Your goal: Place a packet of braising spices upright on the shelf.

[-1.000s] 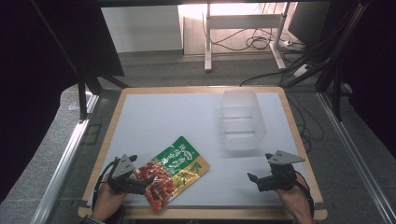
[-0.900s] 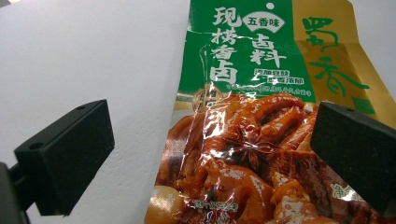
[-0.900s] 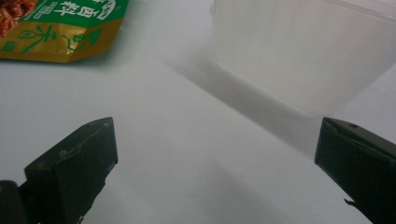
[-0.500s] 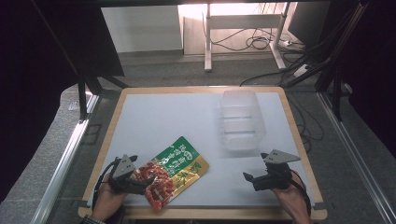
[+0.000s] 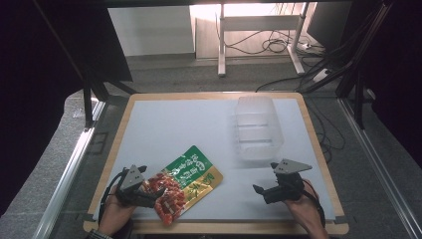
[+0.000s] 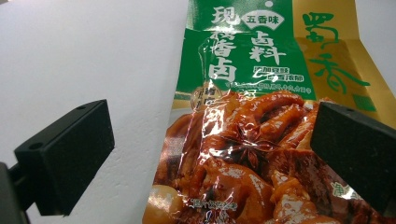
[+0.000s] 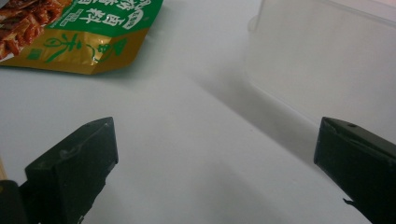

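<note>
The snack pouch [image 6: 261,126] is being approached by the left gripper [image 5: 149,191], jaws spread astride its near end, apparently for pinching next, while the right gripper [image 5: 266,191] is held spread and empty.

I see a clear plastic container [image 5: 258,128] on the white table [image 5: 169,134], toward its far right. Cables [image 5: 278,46] lie on the floor beyond.
</note>
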